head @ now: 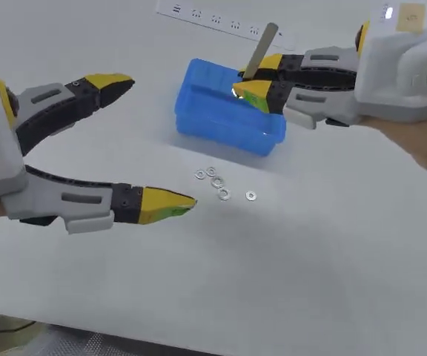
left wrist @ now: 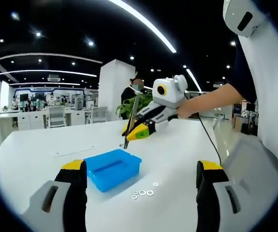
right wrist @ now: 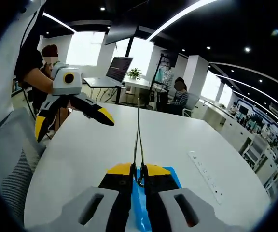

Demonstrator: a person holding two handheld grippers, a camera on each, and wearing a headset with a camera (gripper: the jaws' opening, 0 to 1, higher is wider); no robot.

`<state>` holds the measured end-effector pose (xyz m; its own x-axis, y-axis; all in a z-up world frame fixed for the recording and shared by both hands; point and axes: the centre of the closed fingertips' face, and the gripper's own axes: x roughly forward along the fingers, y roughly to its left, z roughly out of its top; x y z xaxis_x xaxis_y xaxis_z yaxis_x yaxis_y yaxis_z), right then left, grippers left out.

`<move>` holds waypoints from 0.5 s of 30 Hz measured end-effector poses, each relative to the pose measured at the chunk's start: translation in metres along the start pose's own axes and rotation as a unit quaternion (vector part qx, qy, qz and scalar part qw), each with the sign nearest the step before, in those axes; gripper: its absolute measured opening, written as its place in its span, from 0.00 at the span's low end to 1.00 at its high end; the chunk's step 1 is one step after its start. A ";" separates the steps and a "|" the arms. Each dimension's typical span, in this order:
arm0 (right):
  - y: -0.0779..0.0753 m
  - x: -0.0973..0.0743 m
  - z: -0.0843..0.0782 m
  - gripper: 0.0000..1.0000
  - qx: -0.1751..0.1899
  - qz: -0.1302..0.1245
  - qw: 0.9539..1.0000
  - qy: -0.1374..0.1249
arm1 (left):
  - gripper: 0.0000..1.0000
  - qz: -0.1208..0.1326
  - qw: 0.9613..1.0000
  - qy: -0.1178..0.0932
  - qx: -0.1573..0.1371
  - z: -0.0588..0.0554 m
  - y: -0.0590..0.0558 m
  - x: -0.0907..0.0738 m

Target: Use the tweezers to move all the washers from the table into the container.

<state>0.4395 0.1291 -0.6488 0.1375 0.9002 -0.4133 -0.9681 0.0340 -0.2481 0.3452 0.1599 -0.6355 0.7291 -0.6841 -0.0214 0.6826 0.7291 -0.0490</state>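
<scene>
Table point(head: 310, 259): washers point(head: 217, 182) nr container point(head: 221, 119); R tongs point(head: 252, 80) clamp tweezers point(head: 264, 46).

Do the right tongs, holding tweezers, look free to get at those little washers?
Probably yes: the right tongs hold the tweezers over the blue container, and the washers lie uncovered on the table beside it.

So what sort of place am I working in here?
Probably an open-plan office: a large white table, more desks and chairs behind, long ceiling strip lights, and an open laptop on another table.
</scene>
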 end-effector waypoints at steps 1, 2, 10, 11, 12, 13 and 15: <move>-0.004 0.002 -0.002 0.09 0.001 -0.003 1.000 0.001 | 0.99 0.006 1.000 -0.015 -0.009 0.004 0.003 0.000; -0.010 0.005 -0.009 0.09 0.003 -0.006 1.000 0.003 | 0.99 0.014 0.999 -0.036 -0.025 0.010 0.007 0.000; -0.031 0.025 -0.040 0.09 0.017 -0.004 1.000 0.014 | 0.98 -0.020 1.000 -0.003 0.015 -0.009 -0.002 0.009; -0.033 0.028 -0.046 0.09 0.018 -0.004 1.000 0.018 | 0.99 -0.009 0.999 0.001 0.047 -0.012 0.000 0.011; -0.034 0.030 -0.050 0.09 0.023 -0.002 1.000 0.021 | 0.99 -0.013 0.998 0.001 0.057 -0.014 -0.004 0.013; -0.035 0.032 -0.054 0.09 0.026 -0.002 0.999 0.024 | 0.99 -0.025 0.998 0.009 0.052 -0.019 -0.009 0.015; -0.036 0.035 -0.060 0.09 0.030 -0.001 0.999 0.028 | 0.99 -0.042 0.998 0.023 0.038 -0.027 -0.016 0.019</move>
<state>0.4920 0.1336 -0.7074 0.1496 0.8743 -0.4617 -0.9783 0.0631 -0.1975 0.3468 0.1351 -0.6620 0.6676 -0.7416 -0.0658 0.7440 0.6678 0.0226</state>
